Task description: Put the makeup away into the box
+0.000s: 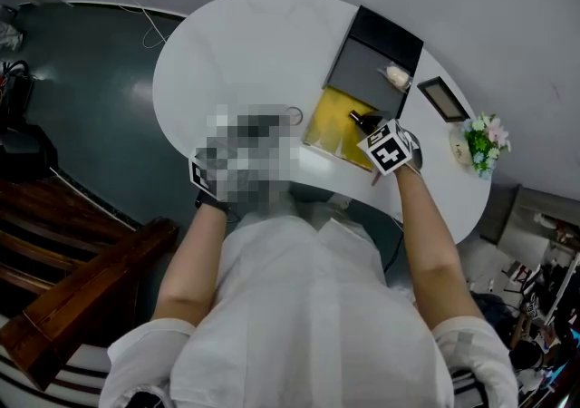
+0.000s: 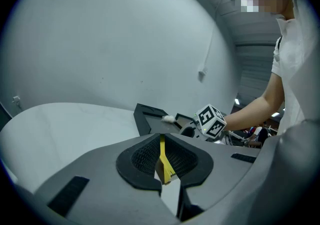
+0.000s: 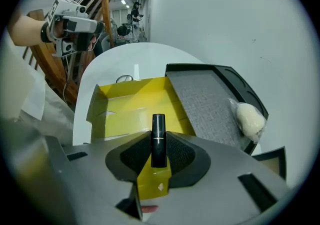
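- Right gripper (image 3: 158, 149) pinches the lipstick (image 3: 158, 125), its long axis running along the jaws, cap end forward.
- Open yellow box (image 3: 129, 103) lies just ahead and below; I'd judge right nearer.
- Left gripper (image 2: 161, 155) pressed together, empty, well apart.

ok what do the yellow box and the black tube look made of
The yellow box looks like thin matte card, going by its folded flaps. The black tube in the jaws looks glossy, probably plastic, with a thin gold band, maybe metal.
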The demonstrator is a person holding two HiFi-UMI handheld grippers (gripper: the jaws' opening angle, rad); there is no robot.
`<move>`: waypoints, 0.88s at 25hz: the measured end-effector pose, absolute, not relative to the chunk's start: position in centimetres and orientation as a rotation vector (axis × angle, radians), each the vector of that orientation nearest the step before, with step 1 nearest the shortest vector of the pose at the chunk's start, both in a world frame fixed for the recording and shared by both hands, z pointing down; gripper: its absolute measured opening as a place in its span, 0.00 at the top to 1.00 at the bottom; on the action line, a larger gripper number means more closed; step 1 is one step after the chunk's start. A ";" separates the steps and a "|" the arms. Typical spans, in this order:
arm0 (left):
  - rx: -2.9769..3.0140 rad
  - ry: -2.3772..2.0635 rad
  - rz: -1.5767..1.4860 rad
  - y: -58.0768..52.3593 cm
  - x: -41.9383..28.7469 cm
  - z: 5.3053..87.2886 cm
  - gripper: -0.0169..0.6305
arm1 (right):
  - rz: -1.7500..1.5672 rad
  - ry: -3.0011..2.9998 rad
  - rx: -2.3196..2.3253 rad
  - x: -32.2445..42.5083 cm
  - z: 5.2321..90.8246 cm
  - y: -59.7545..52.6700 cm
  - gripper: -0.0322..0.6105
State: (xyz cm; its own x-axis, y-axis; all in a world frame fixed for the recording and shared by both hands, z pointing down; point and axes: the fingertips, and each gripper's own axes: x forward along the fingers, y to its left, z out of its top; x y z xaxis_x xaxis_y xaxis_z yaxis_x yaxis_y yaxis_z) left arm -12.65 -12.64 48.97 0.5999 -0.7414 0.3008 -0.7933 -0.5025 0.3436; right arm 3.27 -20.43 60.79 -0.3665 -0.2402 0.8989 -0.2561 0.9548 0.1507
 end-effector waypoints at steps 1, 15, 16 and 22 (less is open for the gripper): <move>2.378 -1.226 0.157 -12.6 -12.8 49.0 0.94 | 0.016 -1.955 0.346 3.2 61.2 -20.4 0.81; 2.353 -1.251 0.167 -11.5 -13.7 49.3 0.94 | -0.009 -1.917 0.308 2.6 63.0 -20.3 0.81; 2.353 -1.252 0.169 -11.4 -13.8 49.3 0.94 | -0.010 -1.916 0.309 2.6 63.0 -20.3 0.81; 2.354 -1.247 0.173 -11.2 -13.8 49.4 0.94 | 0.010 -1.920 0.324 2.7 63.0 -20.3 0.81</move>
